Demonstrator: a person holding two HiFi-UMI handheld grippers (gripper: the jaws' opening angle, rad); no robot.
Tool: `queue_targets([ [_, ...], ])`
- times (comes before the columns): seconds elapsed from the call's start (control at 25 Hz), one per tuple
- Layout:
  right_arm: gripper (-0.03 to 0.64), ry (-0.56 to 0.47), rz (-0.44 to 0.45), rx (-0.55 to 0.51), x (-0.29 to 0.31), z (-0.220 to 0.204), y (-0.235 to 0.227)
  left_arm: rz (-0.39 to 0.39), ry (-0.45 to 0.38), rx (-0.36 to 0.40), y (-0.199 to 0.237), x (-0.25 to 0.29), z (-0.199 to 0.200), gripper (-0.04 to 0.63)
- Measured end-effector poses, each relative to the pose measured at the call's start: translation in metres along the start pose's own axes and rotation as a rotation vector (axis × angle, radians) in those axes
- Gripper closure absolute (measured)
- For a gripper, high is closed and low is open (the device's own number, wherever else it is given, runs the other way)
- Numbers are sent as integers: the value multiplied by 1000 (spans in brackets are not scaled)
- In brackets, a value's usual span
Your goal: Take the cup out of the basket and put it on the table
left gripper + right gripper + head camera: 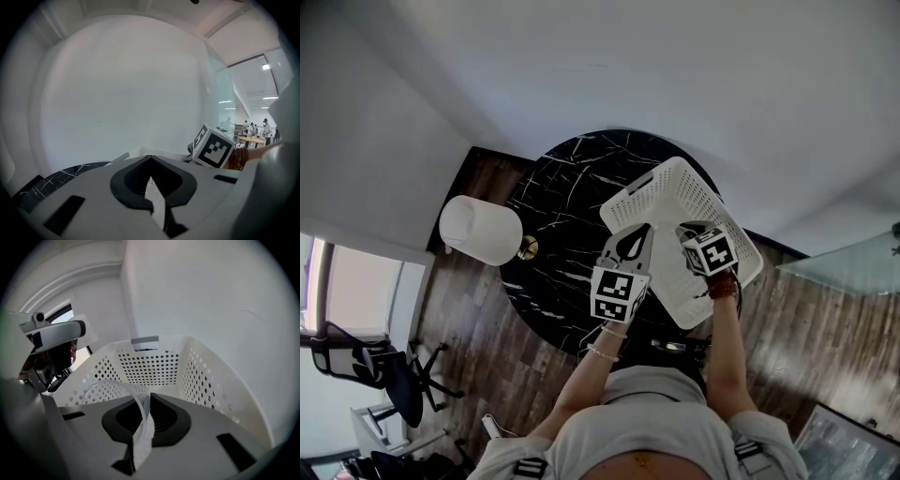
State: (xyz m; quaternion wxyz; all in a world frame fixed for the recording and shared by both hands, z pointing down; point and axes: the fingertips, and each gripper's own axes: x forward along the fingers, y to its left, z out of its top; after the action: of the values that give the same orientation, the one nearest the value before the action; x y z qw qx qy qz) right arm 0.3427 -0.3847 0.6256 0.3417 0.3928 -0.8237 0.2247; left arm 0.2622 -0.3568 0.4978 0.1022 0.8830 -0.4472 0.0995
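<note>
The right gripper has its jaws pinched on the thin clear wall of the cup. The grip takes the rim edge-on, probably because the mouth is too wide to span, and the cup hangs inside the basket with its round lip swinging off toward 10 o'clock of the jaws. The left gripper sits at the basket's 8 o'clock edge in the head view. Its jaws are together on a thin white sheet that looks like the basket's own wall, which I judge is a hold to stop the light basket from rising or sliding with the cup. The perforated walls stand all round the cup, highest at 12 and 3 o'clock in the right gripper view, so they are the main obstacle; the cup has to clear the rim before it can go sideways. The basket takes up the 4 o'clock part of the round black table, right at its edge, and bare marble lies open from 9 to 12 o'clock. Further out at the table's 9 o'clock edge are a small brass-coloured thing and a white cylinder — I cannot tell whether it stands on the floor. An office chair is well apart at 8 o'clock.
</note>
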Motion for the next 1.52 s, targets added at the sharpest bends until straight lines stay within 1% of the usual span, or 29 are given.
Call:
queue_targets([
  [0.36,588,-43,-8,11,-13,9,1,-1,-3,3,-2,-2,2,591],
  [1.16,588,-94,-15,7,-35,19,12,12,-8,2,-1,-8,1,591],
  [1.52,588,-160,-30,9,-52,28,18,11,-13,11,-3,-11,3,591],
])
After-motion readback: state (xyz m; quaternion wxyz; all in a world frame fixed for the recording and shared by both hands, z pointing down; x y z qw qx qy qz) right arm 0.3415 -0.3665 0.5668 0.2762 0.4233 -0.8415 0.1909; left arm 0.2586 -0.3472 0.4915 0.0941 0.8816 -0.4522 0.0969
